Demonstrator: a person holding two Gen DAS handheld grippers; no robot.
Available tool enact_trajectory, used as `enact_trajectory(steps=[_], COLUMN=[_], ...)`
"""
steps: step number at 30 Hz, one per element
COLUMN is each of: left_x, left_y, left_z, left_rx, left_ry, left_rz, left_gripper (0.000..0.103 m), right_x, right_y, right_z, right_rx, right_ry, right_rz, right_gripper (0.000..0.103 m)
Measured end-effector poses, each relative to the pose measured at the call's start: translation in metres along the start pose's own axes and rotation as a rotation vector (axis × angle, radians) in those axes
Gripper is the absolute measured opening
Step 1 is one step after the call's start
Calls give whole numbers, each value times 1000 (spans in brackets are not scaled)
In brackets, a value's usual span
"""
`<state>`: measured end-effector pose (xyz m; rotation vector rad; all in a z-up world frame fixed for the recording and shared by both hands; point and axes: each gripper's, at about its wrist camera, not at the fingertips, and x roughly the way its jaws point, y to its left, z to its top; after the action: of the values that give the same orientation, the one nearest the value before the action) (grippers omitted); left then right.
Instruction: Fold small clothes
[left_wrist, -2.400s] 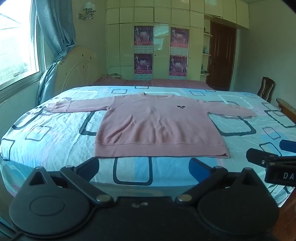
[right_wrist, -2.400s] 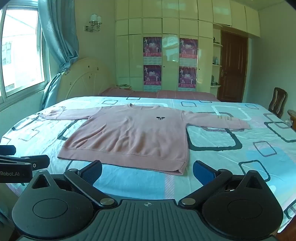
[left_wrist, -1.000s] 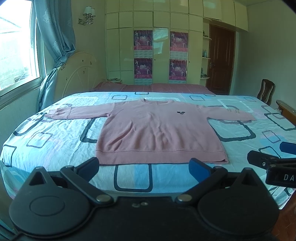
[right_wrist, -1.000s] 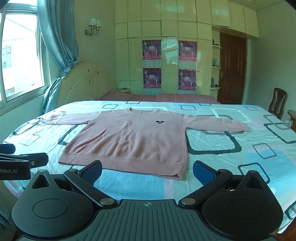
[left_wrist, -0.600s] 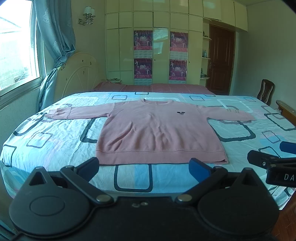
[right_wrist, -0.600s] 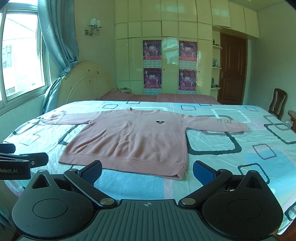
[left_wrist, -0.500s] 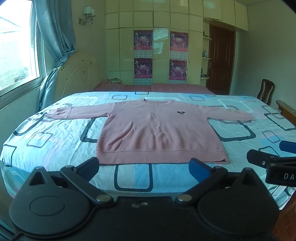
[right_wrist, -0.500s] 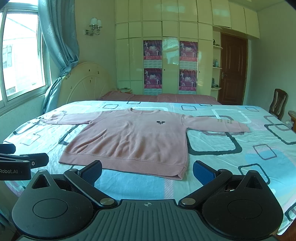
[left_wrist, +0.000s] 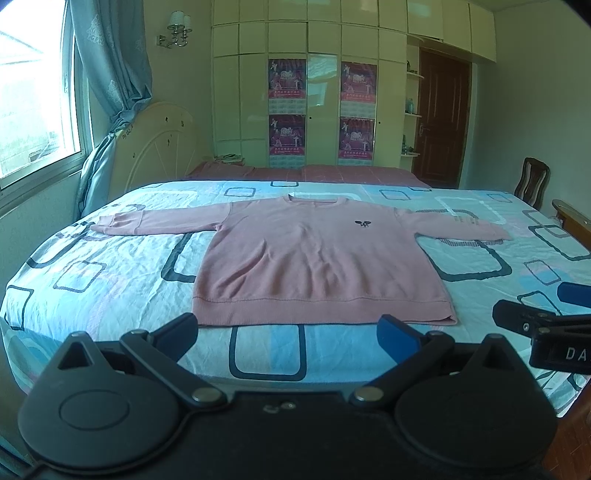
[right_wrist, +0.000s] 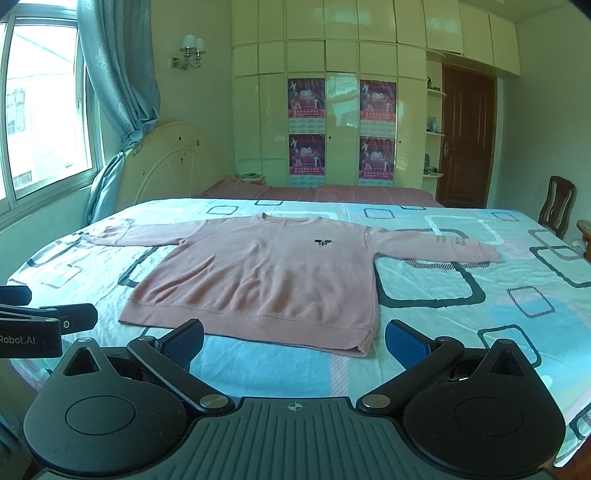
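A pink long-sleeved sweater (left_wrist: 317, 258) lies flat and face up on the bed, both sleeves spread sideways, hem toward me. It also shows in the right wrist view (right_wrist: 266, 273). My left gripper (left_wrist: 288, 334) is open and empty, held just short of the hem over the bed's near edge. My right gripper (right_wrist: 293, 341) is open and empty, in front of the hem's right part. Each gripper shows at the edge of the other's view: the right gripper (left_wrist: 535, 321) and the left gripper (right_wrist: 48, 321).
The bed (left_wrist: 110, 280) has a blue sheet with dark rectangle prints. A cream headboard (left_wrist: 155, 147) and curtained window (left_wrist: 37, 110) are on the left. A wardrobe (left_wrist: 321, 92) with posters stands behind, a door (left_wrist: 441, 118) and a wooden chair (left_wrist: 532, 181) on the right.
Both cameras rose and tilted slightly since 2.4 s ago, so the sweater sits lower in view. Almost nothing has moved in the last second. Both grippers stayed open.
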<state>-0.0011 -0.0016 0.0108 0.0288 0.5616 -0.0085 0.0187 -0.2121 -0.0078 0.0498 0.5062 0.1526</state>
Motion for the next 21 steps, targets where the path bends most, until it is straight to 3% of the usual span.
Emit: enact_trajectory(steps=[21], left_x=[6], left_y=[2], left_z=[1], left_rx=[-12], left_ry=[13], left_rz=[13], left_gripper=[103], right_x=[9], right_y=[-1], right_z=[1], right_rx=[8], right_ry=[8], right_rz=[18], right_gripper=[103])
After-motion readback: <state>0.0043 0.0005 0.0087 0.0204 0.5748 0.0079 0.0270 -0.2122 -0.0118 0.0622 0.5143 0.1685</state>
